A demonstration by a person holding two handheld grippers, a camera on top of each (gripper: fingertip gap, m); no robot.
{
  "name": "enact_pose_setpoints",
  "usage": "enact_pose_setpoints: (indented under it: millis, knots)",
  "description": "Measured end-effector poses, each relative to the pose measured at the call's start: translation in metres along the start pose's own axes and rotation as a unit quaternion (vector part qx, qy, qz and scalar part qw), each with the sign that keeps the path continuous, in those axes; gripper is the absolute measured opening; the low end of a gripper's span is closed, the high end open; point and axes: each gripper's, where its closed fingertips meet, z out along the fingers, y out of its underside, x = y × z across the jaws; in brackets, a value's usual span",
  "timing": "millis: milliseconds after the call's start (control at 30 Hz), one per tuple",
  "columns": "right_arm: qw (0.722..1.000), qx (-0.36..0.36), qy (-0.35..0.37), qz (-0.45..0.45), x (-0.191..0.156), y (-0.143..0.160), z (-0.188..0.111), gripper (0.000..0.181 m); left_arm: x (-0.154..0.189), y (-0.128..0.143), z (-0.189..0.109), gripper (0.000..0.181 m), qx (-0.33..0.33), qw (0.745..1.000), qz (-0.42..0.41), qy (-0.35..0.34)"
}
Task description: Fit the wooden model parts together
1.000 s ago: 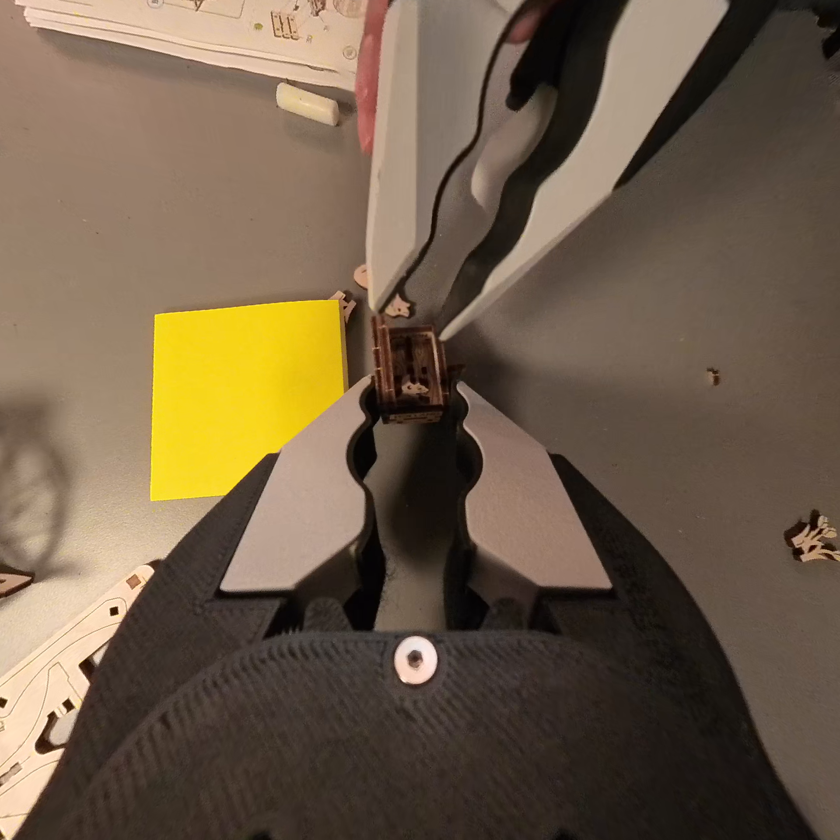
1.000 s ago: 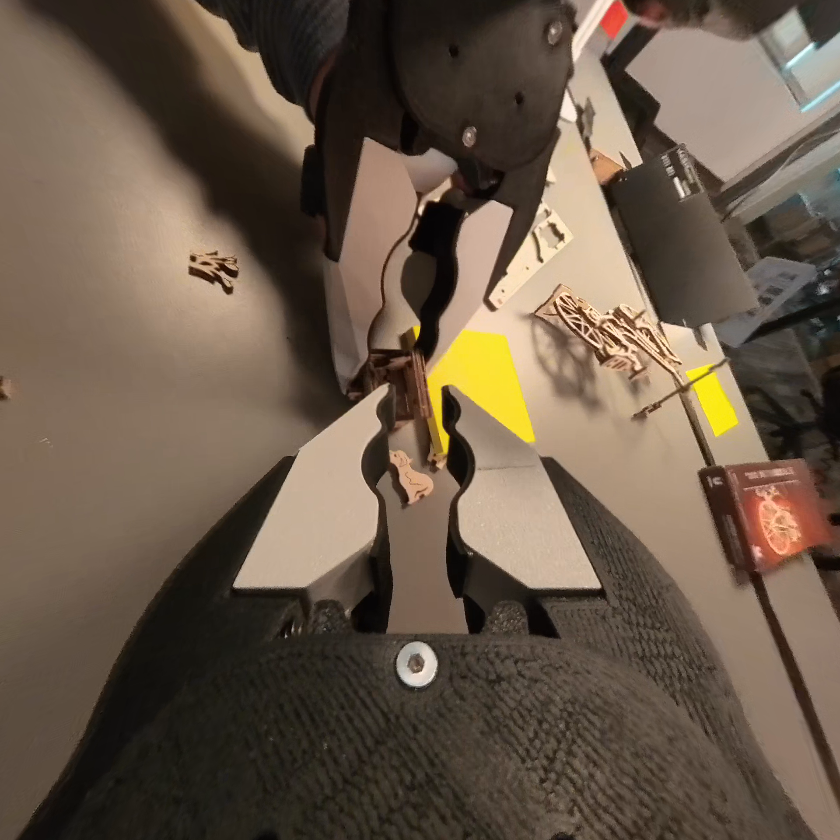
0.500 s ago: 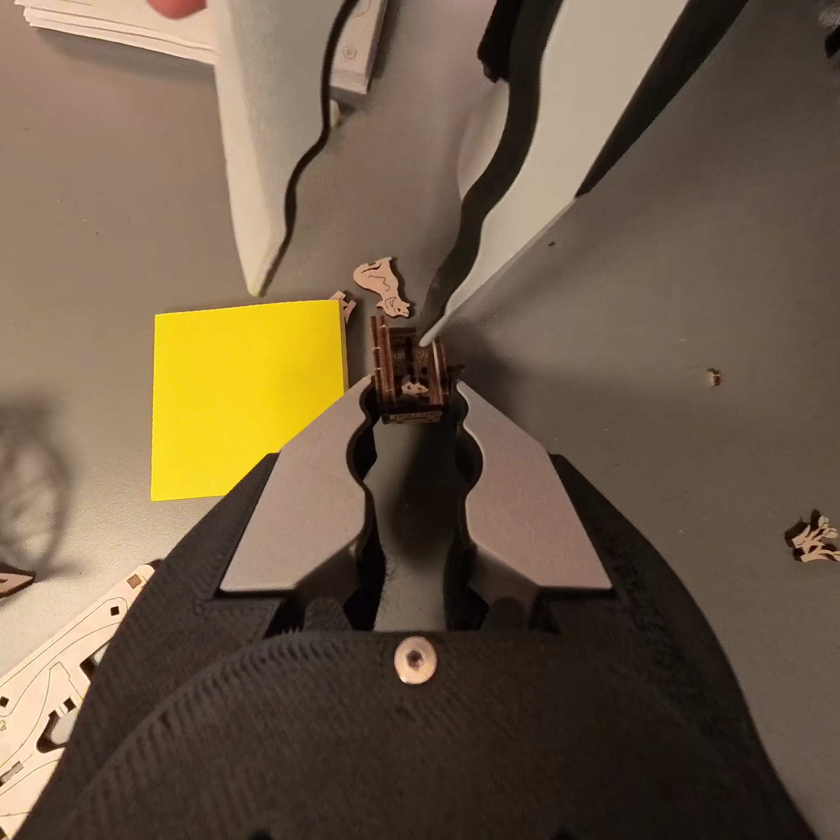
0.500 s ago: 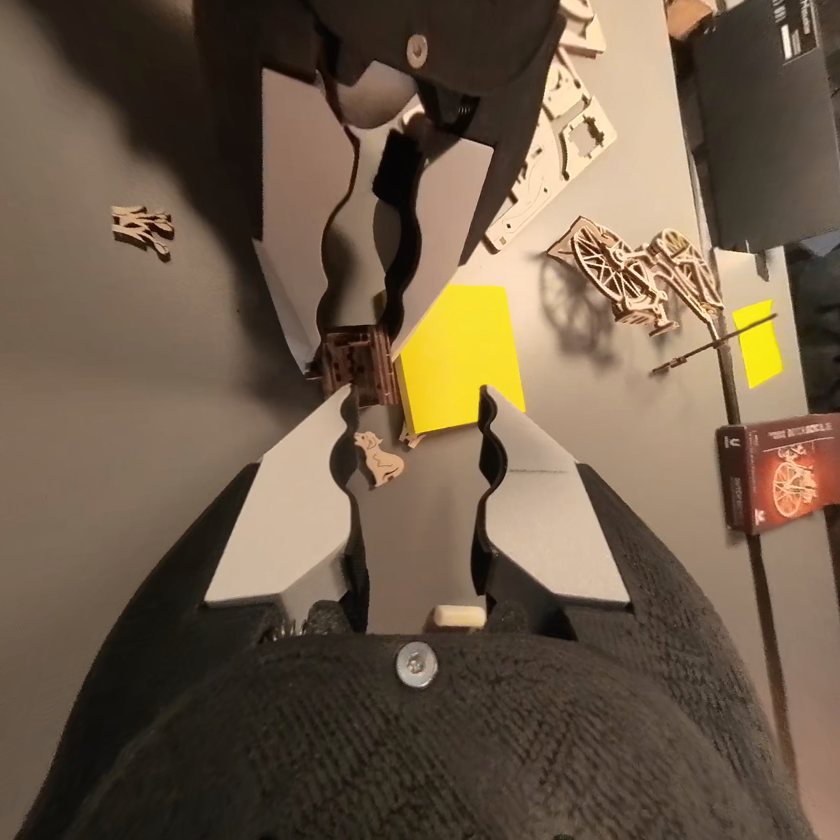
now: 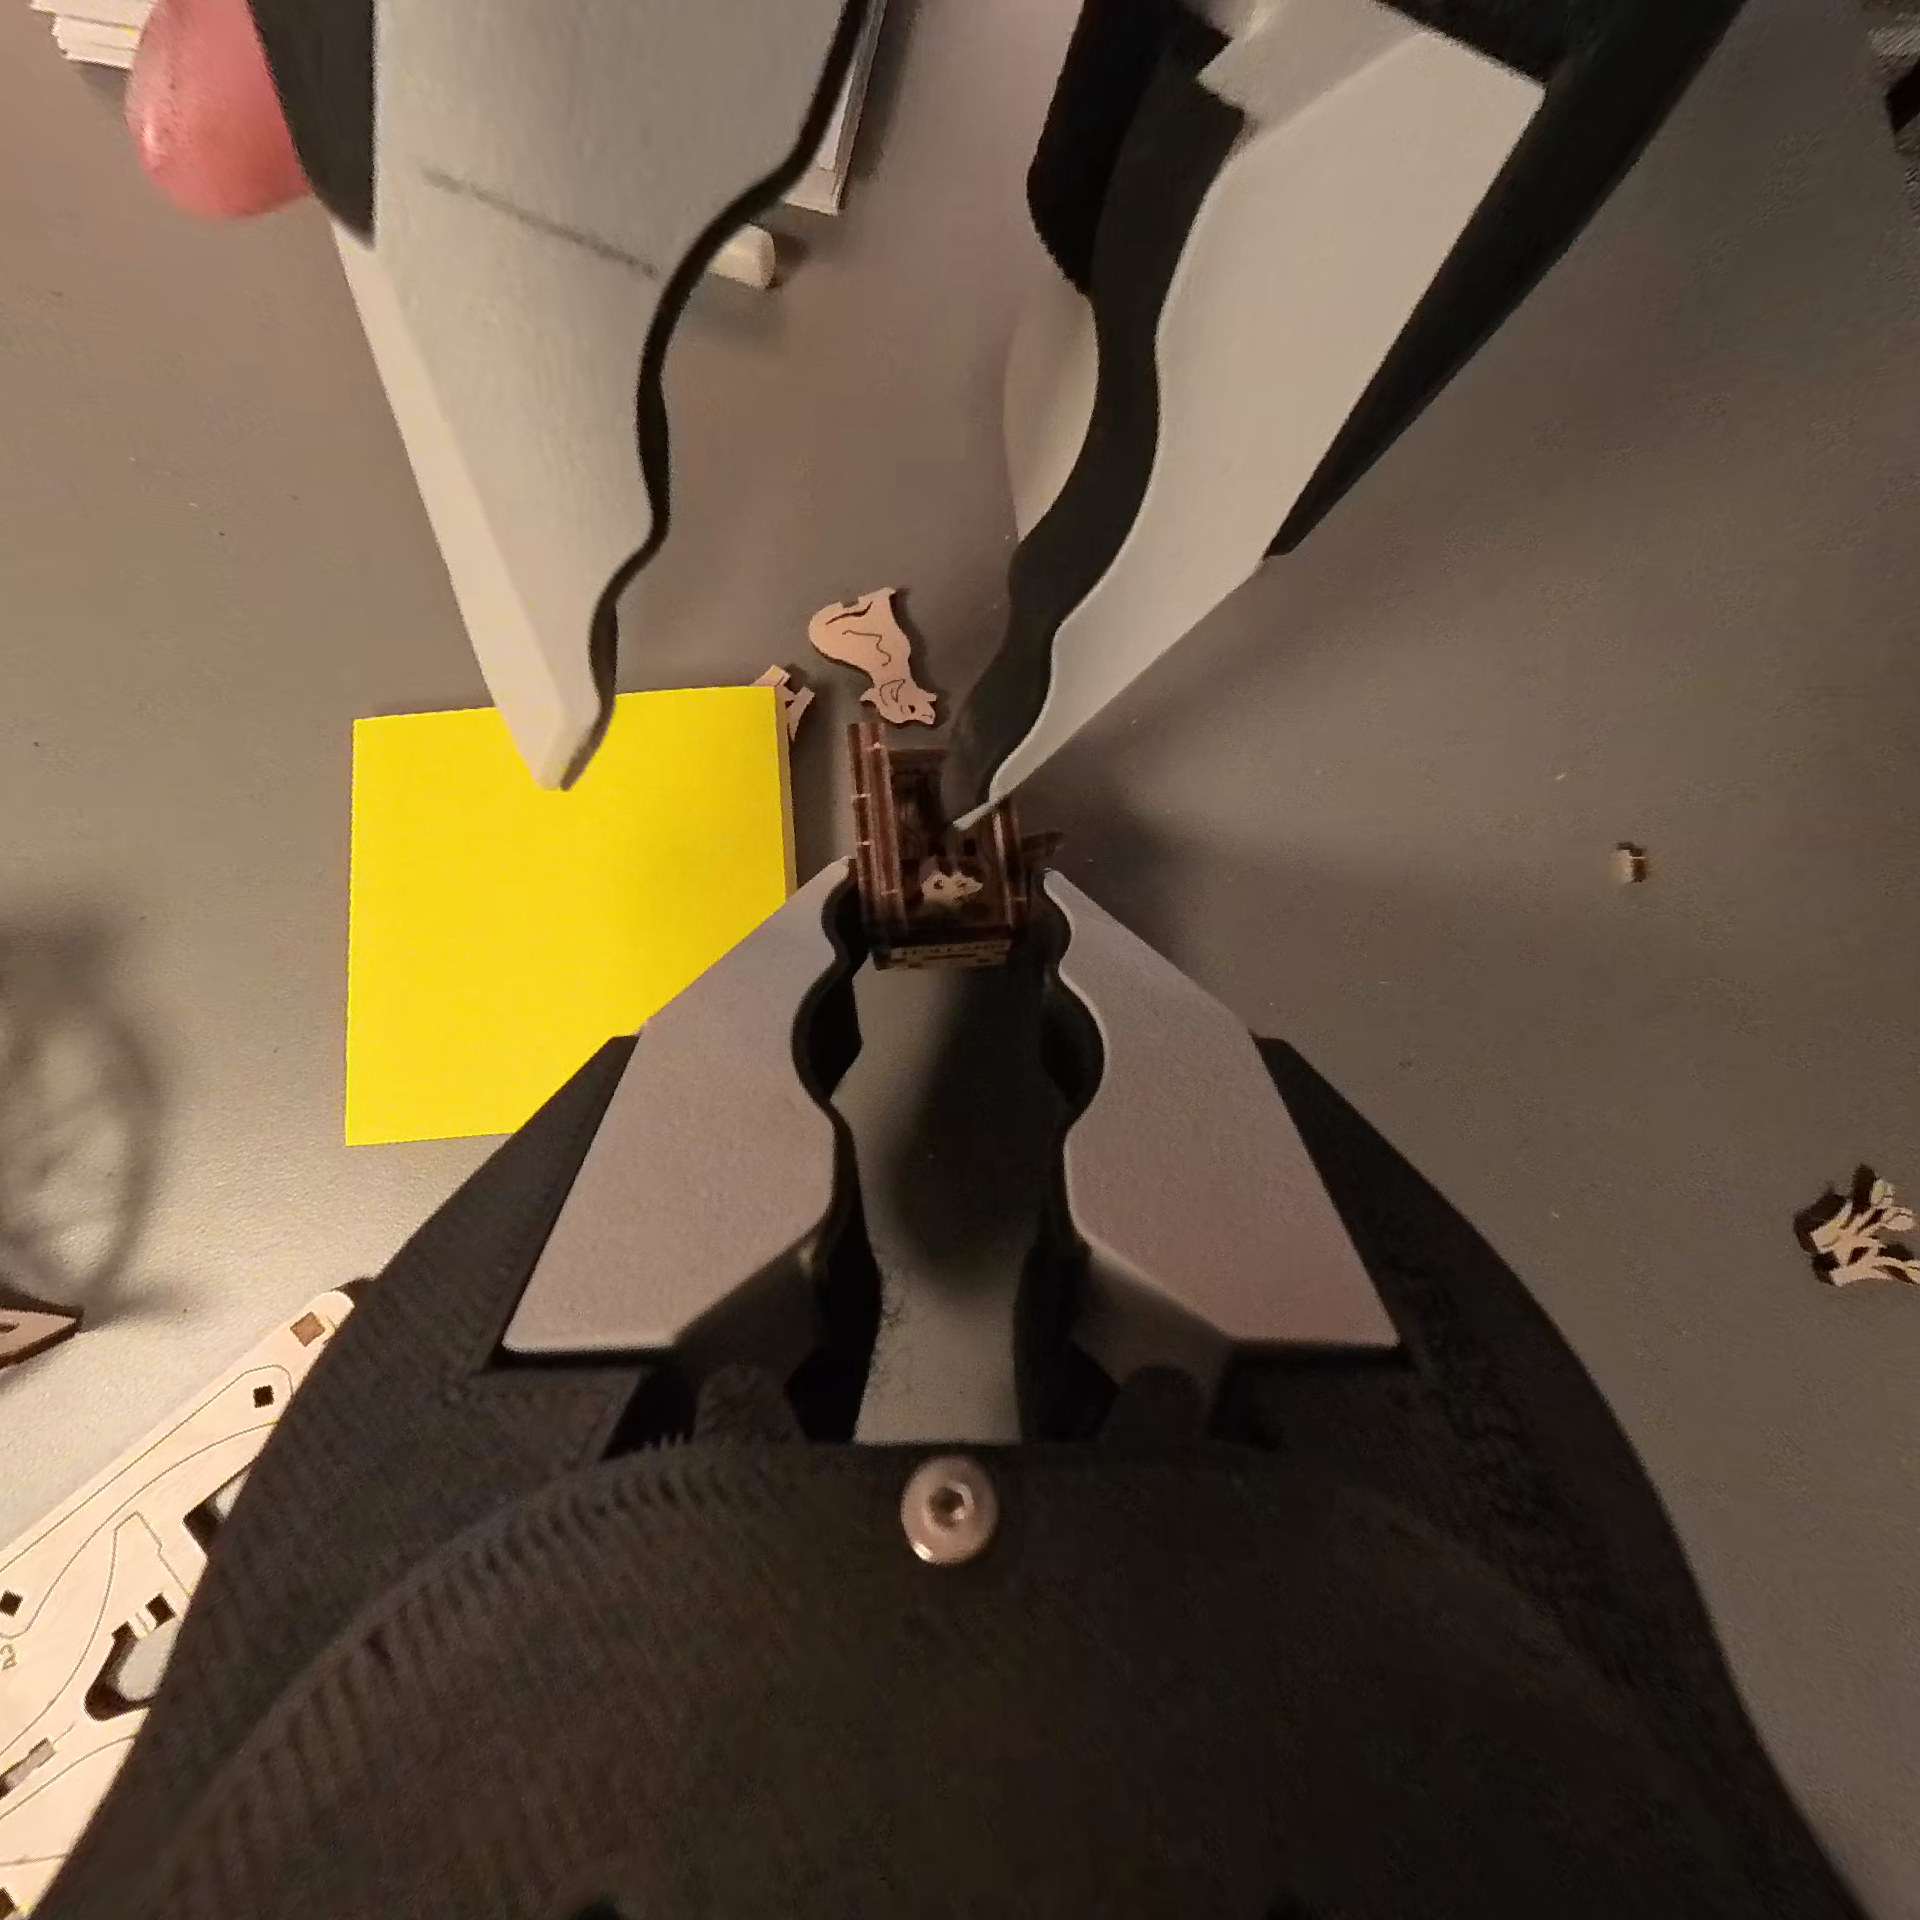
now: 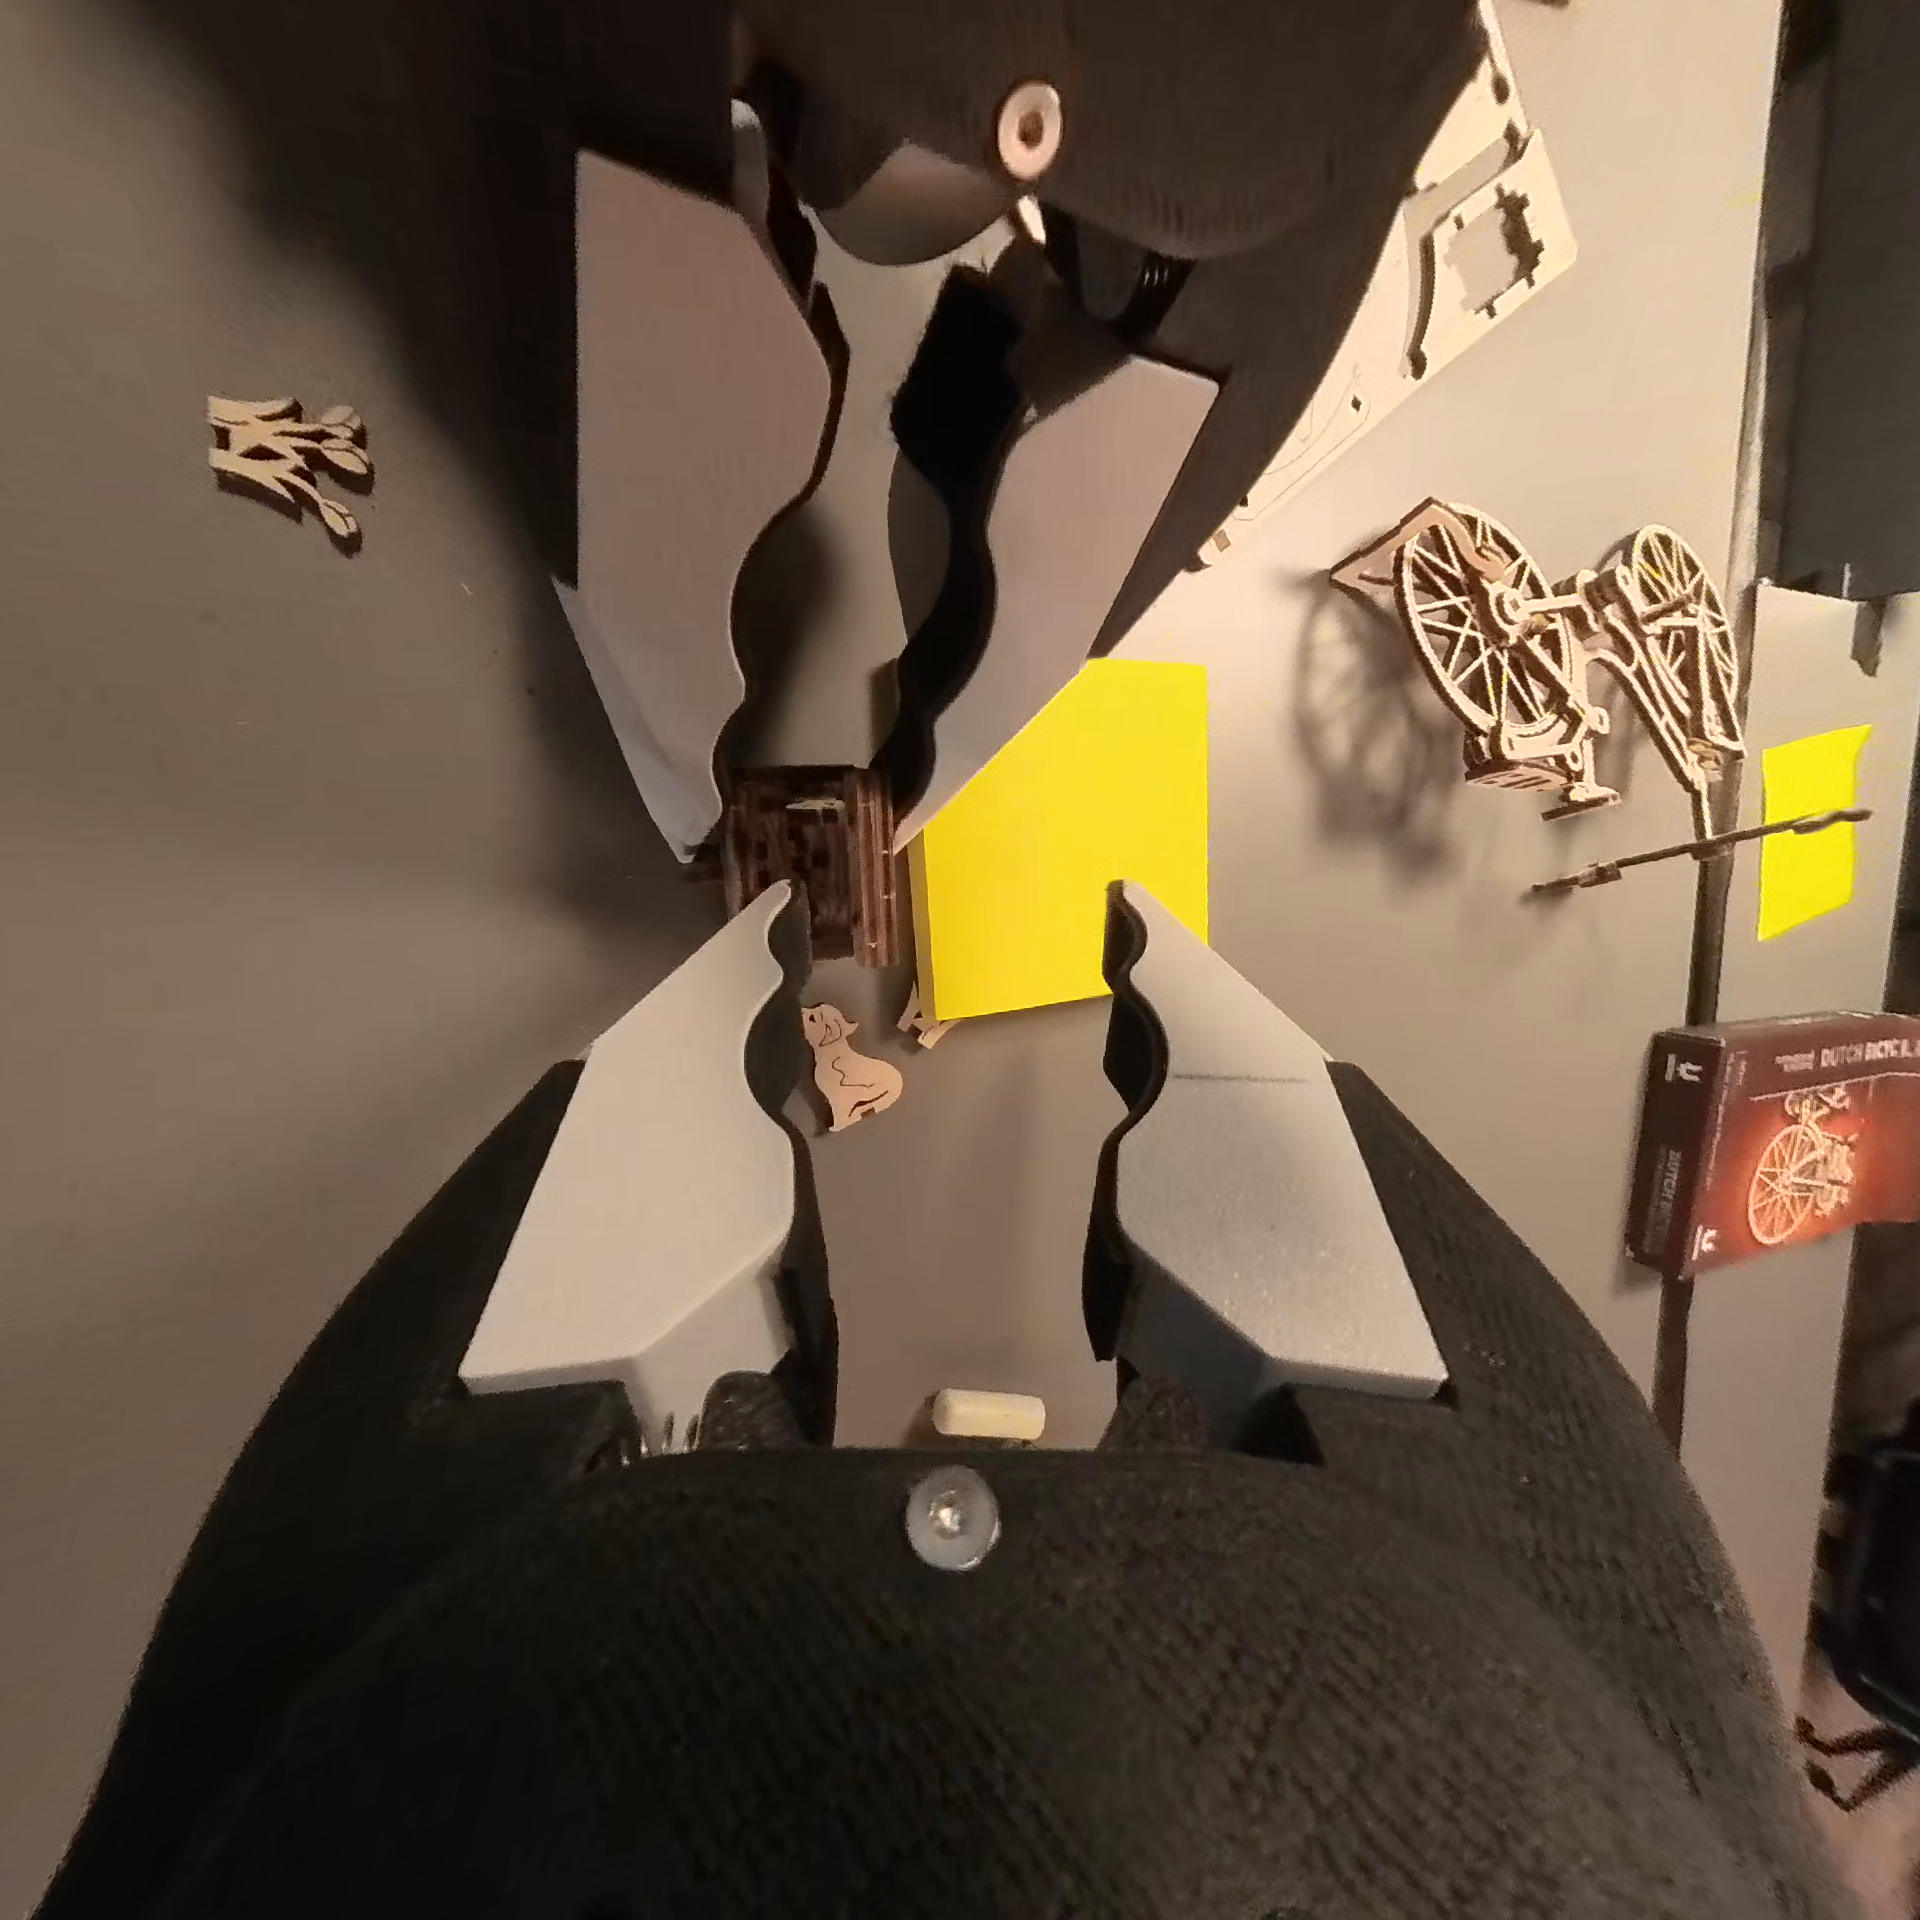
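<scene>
My left gripper is shut on a small dark wooden box standing on the grey table. In the right wrist view the same box sits between the left gripper's tips. My right gripper is wide open and empty. In the left wrist view it reaches in from the top, with one fingertip at the box's open top. A small pale animal-shaped wooden piece lies flat on the table beside the box, and also shows in the right wrist view.
A yellow note pad lies left of the box. A punched part sheet, a small carved piece, a white stick and papers lie around. A wooden bicycle model and a dark carton stand to the right. The small pale animal-shaped wooden piece is about 4 cm from both grippers' fingertips. It turns up in the right wrist view as well.
My right gripper opened wide and let go of the animal piece, which now lies on the table. One of its fingertips has moved to the box's top. The left gripper has held still.
</scene>
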Motion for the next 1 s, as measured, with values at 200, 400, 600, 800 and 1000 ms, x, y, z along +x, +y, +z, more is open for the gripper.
enact_pose_setpoints:
  millis: [200,400,600,800,1000]
  knots:
    - [1.0,0.001,0.01,-0.005,0.0,-0.0001,-0.0004,0.054,0.0001,0.0,0.0,0.028,0.0,1.0,0.0,0.0]
    - [0.999,0.025,-0.013,0.018,-0.0026,-0.0041,-0.0012,0.051,0.0003,-0.0001,0.0001,0.028,-0.001,1.0,0.0,0.0]
    - [0.999,0.013,-0.032,0.018,-0.0028,-0.004,0.0037,0.051,0.0003,-0.0001,0.0001,0.028,0.0,1.0,0.001,0.001]
    - [0.999,0.005,-0.034,0.013,-0.0022,-0.0039,0.0043,0.052,0.0004,-0.0002,0.0001,0.028,0.0,1.0,0.001,0.001]
    - [0.999,0.022,-0.038,0.024,0.0012,-0.0054,-0.0015,0.055,0.0003,-0.0003,0.0,0.028,0.0,1.0,0.001,0.001]
